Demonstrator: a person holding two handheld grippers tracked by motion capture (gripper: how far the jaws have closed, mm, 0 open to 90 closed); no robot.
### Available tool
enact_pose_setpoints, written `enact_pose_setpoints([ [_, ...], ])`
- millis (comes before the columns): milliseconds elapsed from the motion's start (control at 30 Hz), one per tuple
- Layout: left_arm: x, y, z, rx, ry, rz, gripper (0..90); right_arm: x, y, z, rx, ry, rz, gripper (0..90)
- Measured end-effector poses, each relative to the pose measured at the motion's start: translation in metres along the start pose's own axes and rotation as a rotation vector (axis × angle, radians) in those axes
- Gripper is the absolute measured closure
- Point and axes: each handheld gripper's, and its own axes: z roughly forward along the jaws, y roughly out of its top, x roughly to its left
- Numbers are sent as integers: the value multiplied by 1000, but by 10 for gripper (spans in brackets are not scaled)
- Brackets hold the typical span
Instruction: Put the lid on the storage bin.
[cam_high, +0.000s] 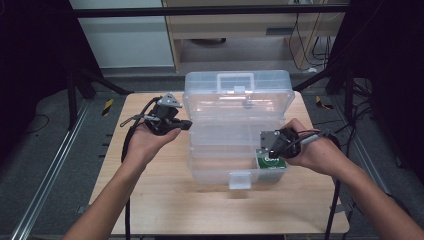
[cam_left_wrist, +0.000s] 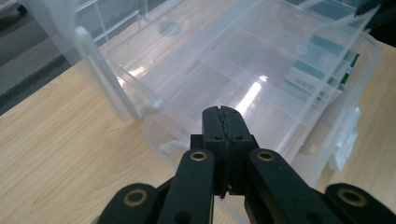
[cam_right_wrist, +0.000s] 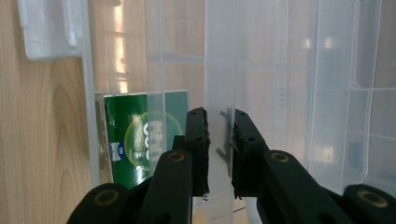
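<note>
A clear plastic box (cam_high: 235, 135) sits in the middle of the wooden counter (cam_high: 165, 195). Its lid (cam_high: 237, 92) is open and stands up at the far side, with a handle (cam_high: 235, 80) at the top. Inside the box is a clear tray (cam_right_wrist: 219, 93) with thin walls that split it into little rooms. A white latch (cam_high: 240, 180) hangs on the front wall of the box.

In the near right corner of the box, under the clear tray, lies a green packet (cam_high: 270, 161) with white letters on it.

The right gripper (cam_right_wrist: 219, 126) is at that right side of the box, just above the green packet. In the right gripper view its jaws stand a little apart with a thin clear wall of the tray between them. They look closed on that wall.

The left gripper (cam_left_wrist: 223, 116) is beside the left wall of the box, near the back corner. Its jaws are pressed together with nothing between them. In the left gripper view they point at the box's left edge, but I cannot tell if they touch it.
</note>
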Motion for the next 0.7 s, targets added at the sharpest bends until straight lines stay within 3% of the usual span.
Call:
enact_pose_setpoints([
  [200,8,-1,0,-2,17,-27,900,2,0,0,6,1,2,788],
  [700,9,3,0,-17,20,-43,900,10,0,2,2,25,-16,789],
])
